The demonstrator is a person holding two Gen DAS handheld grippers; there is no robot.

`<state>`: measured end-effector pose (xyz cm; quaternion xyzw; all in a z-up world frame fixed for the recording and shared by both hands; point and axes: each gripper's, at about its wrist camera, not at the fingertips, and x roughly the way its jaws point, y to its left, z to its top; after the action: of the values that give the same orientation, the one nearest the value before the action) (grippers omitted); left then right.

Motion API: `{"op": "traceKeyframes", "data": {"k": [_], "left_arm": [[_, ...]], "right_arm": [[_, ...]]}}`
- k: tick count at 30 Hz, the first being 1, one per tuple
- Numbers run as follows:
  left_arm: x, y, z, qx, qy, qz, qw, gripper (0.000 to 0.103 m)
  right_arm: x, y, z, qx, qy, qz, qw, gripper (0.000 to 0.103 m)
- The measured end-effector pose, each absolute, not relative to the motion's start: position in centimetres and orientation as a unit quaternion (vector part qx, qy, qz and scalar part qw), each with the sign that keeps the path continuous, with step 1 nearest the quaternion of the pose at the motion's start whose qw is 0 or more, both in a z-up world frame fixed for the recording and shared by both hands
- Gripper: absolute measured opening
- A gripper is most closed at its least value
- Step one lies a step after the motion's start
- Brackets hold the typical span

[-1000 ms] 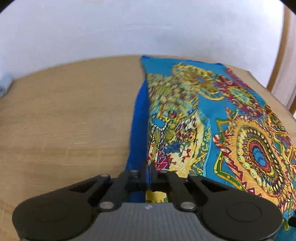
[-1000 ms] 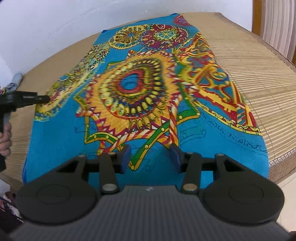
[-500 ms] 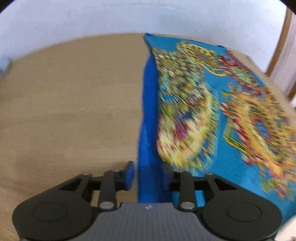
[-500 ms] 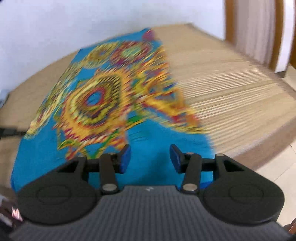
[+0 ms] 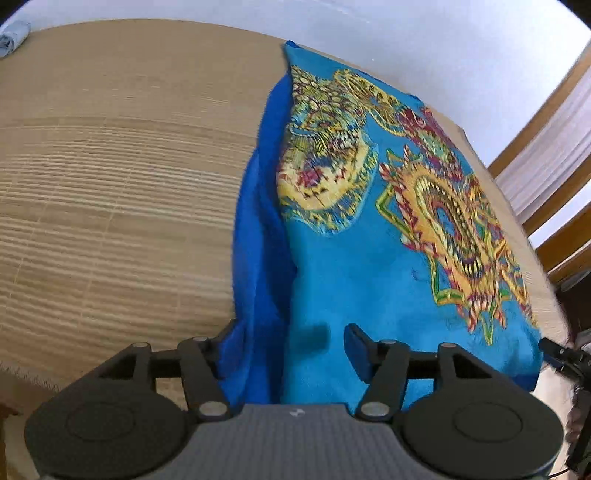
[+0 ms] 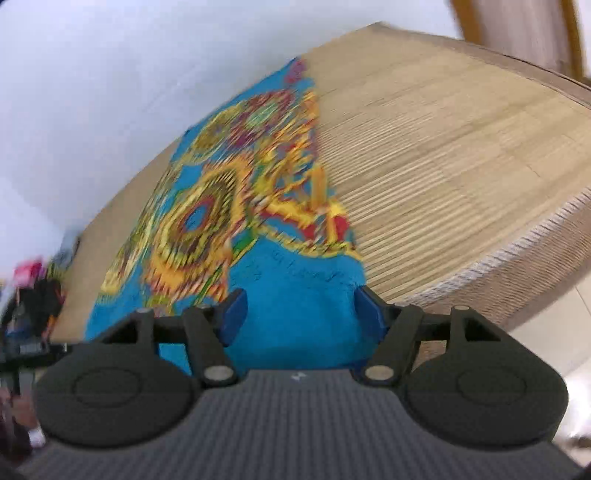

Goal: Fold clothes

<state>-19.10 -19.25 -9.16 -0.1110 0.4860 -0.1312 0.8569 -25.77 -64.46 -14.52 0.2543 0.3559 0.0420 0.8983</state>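
**Q:** Grippers first: what are they doing?

**A:** Left gripper (image 5: 291, 343) is spread wide with nothing held; its near end straddles the cloth's left edge, where a plain blue underlayer (image 5: 258, 229) shows. Right gripper (image 6: 301, 314) is also wide open and empty, poised over the cloth's near right corner. Its view is blurred.

**Q:** Where is the garment?

**A:** A turquoise cloth (image 5: 351, 266) printed with yellow and red medallions lies flat on a reed mat (image 5: 110, 177) covering the bench, running from the near edge to the far edge by a white wall.

**Q:** How far along is the folding?

**A:** My judgement: two layers show at the left edge, so it may be doubled over once. It is still a long, wide panel. That fits either a cloth partly folded with more folds due, or one just laid out and smoothed.

**Q:** Anything around it?

**A:** A small pale bundle (image 5: 13, 35) lies at the far left corner, well apart. Wooden framing stands right. Nothing lies on the cloth.
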Motion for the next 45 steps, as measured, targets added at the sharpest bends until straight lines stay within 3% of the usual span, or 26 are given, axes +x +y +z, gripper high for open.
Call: {"op": "traceKeyframes", "data": {"k": [6, 11, 12, 13, 14, 15, 16, 18, 19, 20, 21, 28, 33, 40, 45], "left_arm": [[-20.6, -20.4, -9.2, -0.110, 0.484, -0.116, 0.860, 0.064], [-20.1, -23.4, -9.6, -0.061, 0.478, -0.099, 0.871, 0.078], [-20.2, -24.3, -9.7, -0.037, 0.476, -0.101, 0.873, 0.076], [-20.3, -25.3, -9.7, -0.007, 0.474, -0.103, 0.875, 0.061], [-20.4, -25.8, -9.7, 0.001, 0.473, -0.109, 0.874, 0.039], [-20.3, -26.1, -9.6, -0.005, 0.475, -0.117, 0.872, 0.028], [-20.3, -26.4, -9.5, -0.011, 0.476, -0.125, 0.870, 0.009], [-20.1, -26.0, -9.7, -0.060, 0.484, -0.132, 0.863, 0.008], [-20.2, -25.7, -9.7, -0.079, 0.484, -0.128, 0.862, 0.007], [-20.4, -25.4, -9.7, -0.101, 0.484, -0.128, 0.860, 0.007], [-20.6, -24.9, -9.8, -0.123, 0.484, -0.131, 0.857, 0.007], [-21.1, -19.7, -10.3, -0.330, 0.460, -0.130, 0.814, 0.006], [-19.7, -18.0, -8.6, -0.412, 0.423, -0.146, 0.794, 0.006], [-10.5, -18.7, -6.5, -0.428, 0.399, -0.139, 0.799, 0.006], [-0.4, -20.4, -9.4, -0.365, 0.475, -0.062, 0.799, 0.015]], "right_arm": [[-25.4, -63.5, -14.6, 0.208, 0.361, 0.079, 0.906, 0.073], [-25.9, -63.8, -14.4, 0.184, 0.366, 0.045, 0.911, 0.072], [-26.0, -63.9, -14.5, 0.176, 0.366, 0.039, 0.913, 0.073], [-26.0, -63.9, -14.7, 0.169, 0.367, 0.045, 0.914, 0.075], [-26.0, -63.8, -14.8, 0.158, 0.368, 0.049, 0.915, 0.078], [-25.9, -63.4, -14.7, 0.142, 0.370, 0.050, 0.917, 0.079], [-25.9, -63.0, -14.7, 0.126, 0.372, 0.051, 0.918, 0.079], [-26.0, -62.4, -14.7, 0.100, 0.371, 0.049, 0.922, 0.077], [-26.3, -62.2, -14.7, 0.089, 0.365, 0.048, 0.926, 0.063], [-26.5, -62.3, -14.6, 0.093, 0.359, 0.049, 0.928, 0.023], [-26.6, -62.9, -14.5, 0.121, 0.353, 0.055, 0.926, 0.006], [-26.9, -66.7, -13.7, 0.316, 0.304, 0.090, 0.894, 0.005], [-25.7, -68.7, -12.6, 0.412, 0.269, 0.105, 0.864, 0.005], [-18.7, -69.7, -11.1, 0.480, 0.238, 0.093, 0.839, 0.005], [-8.3, -70.0, -12.3, 0.430, 0.280, 0.021, 0.858, 0.009]]}}
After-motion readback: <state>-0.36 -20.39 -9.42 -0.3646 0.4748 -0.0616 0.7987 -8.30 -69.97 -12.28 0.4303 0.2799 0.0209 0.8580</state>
